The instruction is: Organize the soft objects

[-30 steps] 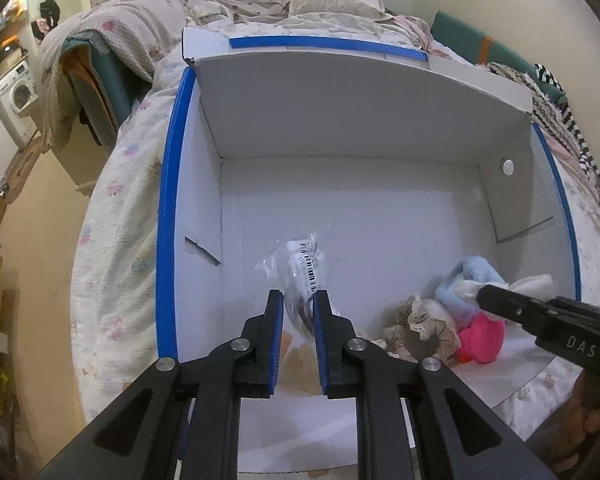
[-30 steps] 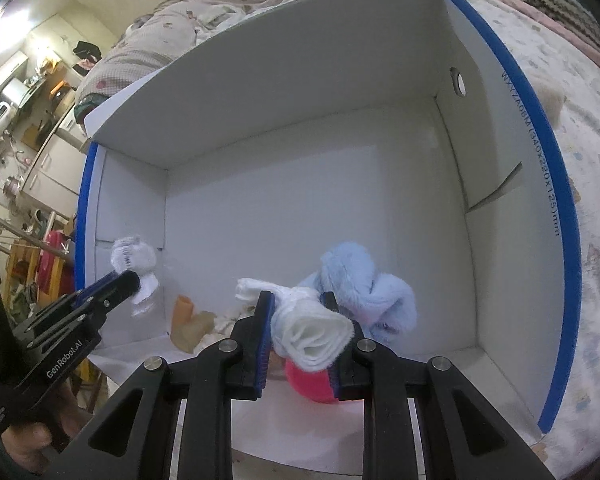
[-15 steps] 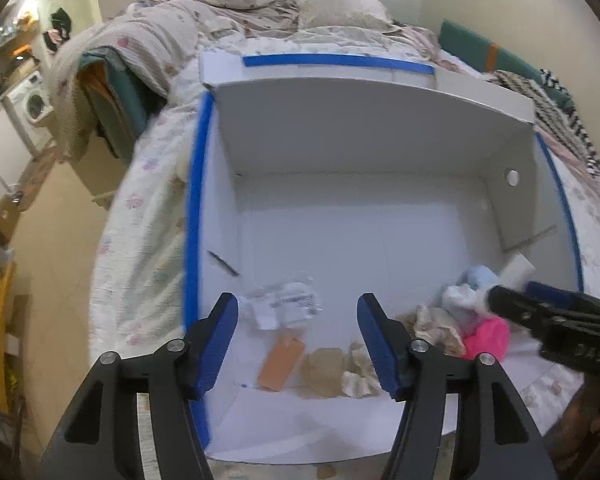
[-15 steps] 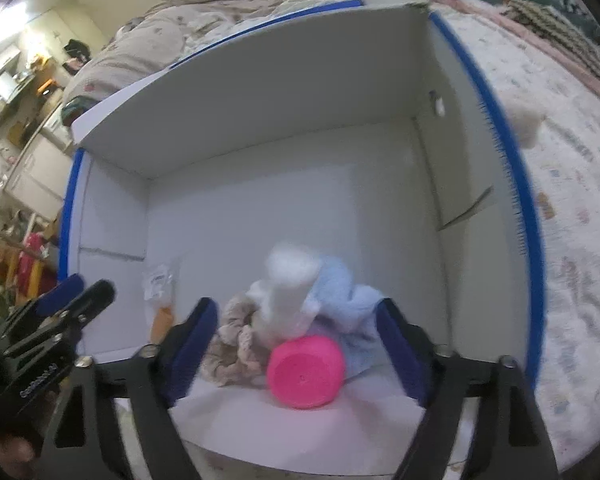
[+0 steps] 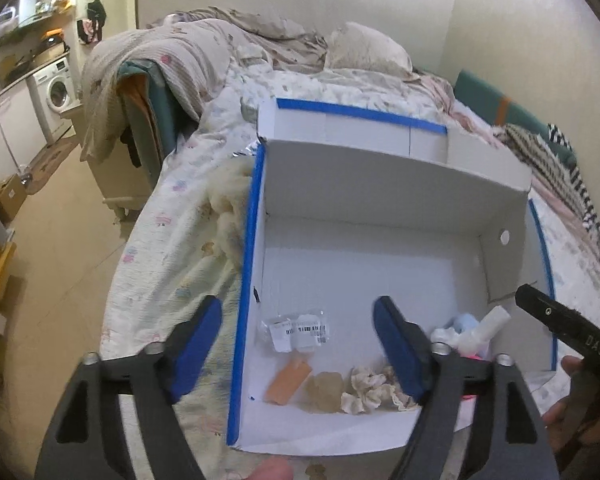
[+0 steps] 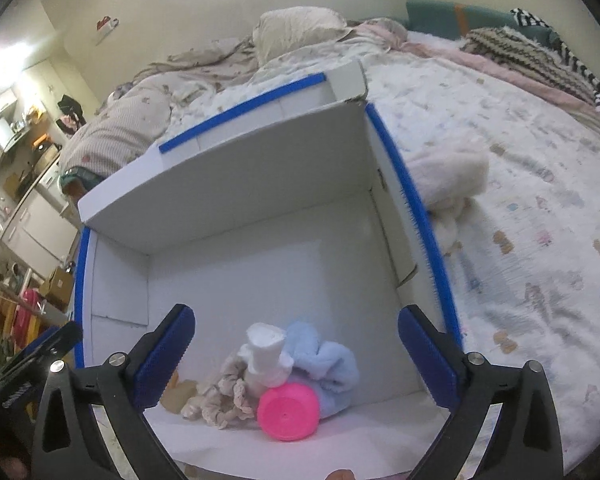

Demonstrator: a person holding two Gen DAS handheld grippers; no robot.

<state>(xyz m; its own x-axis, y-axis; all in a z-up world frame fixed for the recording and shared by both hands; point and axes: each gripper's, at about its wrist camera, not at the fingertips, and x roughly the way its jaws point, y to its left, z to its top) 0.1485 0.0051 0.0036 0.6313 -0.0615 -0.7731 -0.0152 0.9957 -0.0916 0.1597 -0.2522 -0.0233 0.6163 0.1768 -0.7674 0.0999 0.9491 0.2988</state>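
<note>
On the bed, to the left of the white box and against its blue-taped wall, lies a cream fluffy heap, outside the box and ahead of the left tool, a little to its left. That tool's jaws have just been opening and stand spread, with nothing pinched; between them, on the box floor below, lies the clear packet with a barcode label, dropped free, and nearer the front wall an orange piece, a tan lump and a cream scrunchie in a row running rightward. Further right, the pile in the near right corner holds a white rolled cloth standing roughly upright, a light blue towel behind and beside it, and a pink cap-like piece touching the front of both. The right tool hangs over this pile, its jaws just opened to full spread and empty, the white roll loose beneath them. Right of the box, just outside its blue edge, a pale pink plush bundle rests on the bed, lying ahead and to the right of the right tool. Judging by sides, the cream heap falls to the left hand and the pink bundle to the right; each would call for a reach outward past a box wall.
</note>
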